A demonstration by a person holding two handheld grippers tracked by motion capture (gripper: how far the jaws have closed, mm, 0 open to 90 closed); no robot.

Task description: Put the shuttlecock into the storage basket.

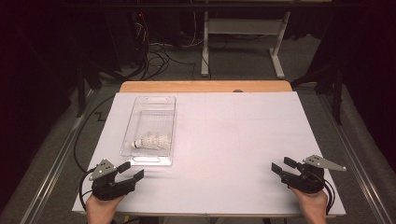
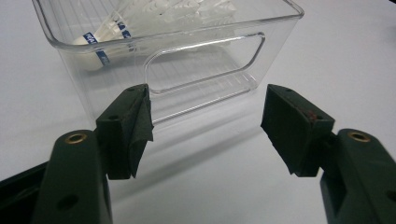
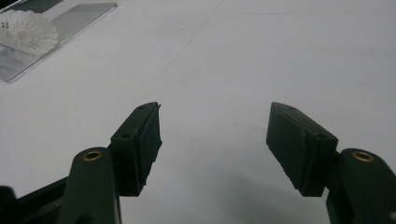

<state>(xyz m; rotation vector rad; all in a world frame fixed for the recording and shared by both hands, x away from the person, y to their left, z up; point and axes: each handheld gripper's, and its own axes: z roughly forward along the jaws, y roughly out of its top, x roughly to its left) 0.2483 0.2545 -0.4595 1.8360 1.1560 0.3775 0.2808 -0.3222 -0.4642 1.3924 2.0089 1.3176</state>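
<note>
A clear plastic bin point(image 1: 152, 105) lies on the left part of the white table, with white shuttlecocks point(image 1: 150, 141) resting in its near end. Just short of that near end, my left gripper point(image 1: 131, 171) rests open on the table with nothing between its jaws. In the left gripper view the bin's handle wall point(image 2: 205, 63) stands right beyond the gripper point(image 2: 208, 119), and the shuttlecocks point(image 2: 116, 25) show through it. My right gripper point(image 1: 283, 166) sits open and empty at the table's near right. Its own view shows the gripper point(image 3: 215, 128) over bare tabletop, a shuttlecock point(image 3: 28, 30) far off.
The white tabletop point(image 1: 233, 135) ends in a wooden strip point(image 1: 205, 86) at the back. Behind it stand a white desk frame point(image 1: 243, 37) and cables on the floor. A metal rail point(image 1: 359, 163) runs along the table's right side.
</note>
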